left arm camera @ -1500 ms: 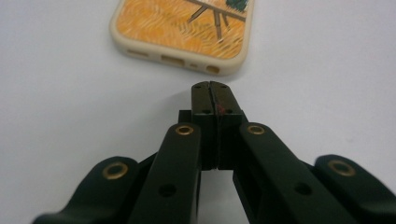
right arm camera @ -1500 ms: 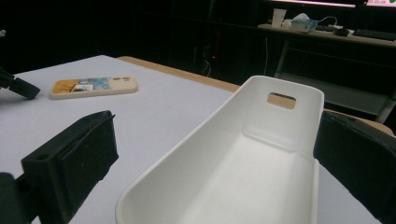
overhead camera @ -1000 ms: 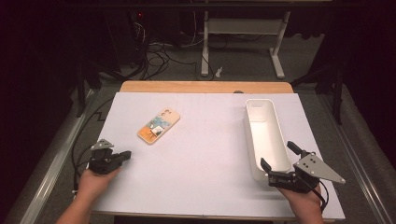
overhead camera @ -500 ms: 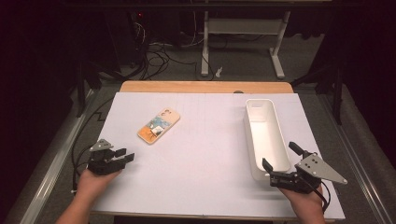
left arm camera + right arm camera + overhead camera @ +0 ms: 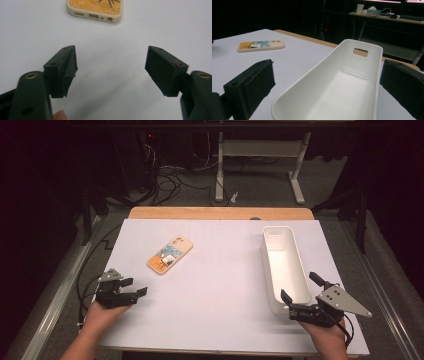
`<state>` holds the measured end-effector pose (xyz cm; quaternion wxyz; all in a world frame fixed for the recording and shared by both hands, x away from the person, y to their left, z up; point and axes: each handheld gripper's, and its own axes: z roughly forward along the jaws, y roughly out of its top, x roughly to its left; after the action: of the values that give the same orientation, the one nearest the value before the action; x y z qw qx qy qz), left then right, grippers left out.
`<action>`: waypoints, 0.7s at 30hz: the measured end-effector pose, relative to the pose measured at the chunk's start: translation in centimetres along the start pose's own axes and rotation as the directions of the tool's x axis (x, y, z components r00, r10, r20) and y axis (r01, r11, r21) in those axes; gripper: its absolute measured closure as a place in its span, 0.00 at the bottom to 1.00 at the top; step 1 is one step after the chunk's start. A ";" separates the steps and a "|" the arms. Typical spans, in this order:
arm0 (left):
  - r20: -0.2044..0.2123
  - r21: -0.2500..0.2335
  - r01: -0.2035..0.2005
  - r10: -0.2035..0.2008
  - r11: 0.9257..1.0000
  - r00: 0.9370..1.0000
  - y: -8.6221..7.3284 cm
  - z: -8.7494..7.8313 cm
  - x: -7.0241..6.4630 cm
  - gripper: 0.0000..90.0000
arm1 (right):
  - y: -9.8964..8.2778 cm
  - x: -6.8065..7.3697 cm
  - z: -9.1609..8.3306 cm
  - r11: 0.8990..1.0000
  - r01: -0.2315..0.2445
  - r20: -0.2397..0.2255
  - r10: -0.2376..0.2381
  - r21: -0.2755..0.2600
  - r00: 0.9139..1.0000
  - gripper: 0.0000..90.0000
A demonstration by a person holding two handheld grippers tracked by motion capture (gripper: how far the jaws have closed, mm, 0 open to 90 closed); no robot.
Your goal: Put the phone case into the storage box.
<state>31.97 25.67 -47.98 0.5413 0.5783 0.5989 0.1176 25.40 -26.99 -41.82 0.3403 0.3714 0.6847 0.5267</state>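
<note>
A white sheet (image 5: 220,285) covered the tabletop, and a strip of pale wooden table edge (image 5: 220,213) showed along its far side. Beyond it, a white metal desk frame (image 5: 260,165) stood on the grey floor beside a tangle of black cables (image 5: 170,177). A cluttered desk (image 5: 382,15) sat far off.

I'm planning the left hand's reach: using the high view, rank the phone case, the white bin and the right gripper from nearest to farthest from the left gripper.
From the left gripper:
1. Phone case, just ahead of it, left-centre of the table.
2. White bin, across on the right side.
3. Right gripper, at the bin's near end, bottom right.
</note>
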 end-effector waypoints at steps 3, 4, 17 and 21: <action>-0.013 0.003 -0.010 0.010 1.000 1.000 0.0 0.2 0.0 0.20 | 0.0 0.0 0.0 1.000 0.001 0.001 -0.001 0.001 1.000 0.00; -0.014 0.006 -0.008 0.008 1.000 1.000 0.0 0.2 0.0 0.18 | 0.0 0.0 0.0 1.000 0.001 0.001 -0.001 0.001 1.000 0.00; -0.018 0.045 -0.049 0.050 0.998 0.999 -0.3 0.5 -0.5 0.00 | 0.0 0.1 0.1 1.000 0.004 0.000 -0.004 0.004 1.000 0.00; -0.032 0.059 -0.026 0.028 0.998 0.999 0.4 0.5 -0.7 0.00 | 0.0 0.1 0.0 1.000 0.005 0.002 -0.005 0.002 1.000 0.00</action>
<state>32.41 24.98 -47.52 0.5126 0.6000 0.6031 0.1167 25.33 -26.88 -41.84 0.3419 0.3703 0.6859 0.5249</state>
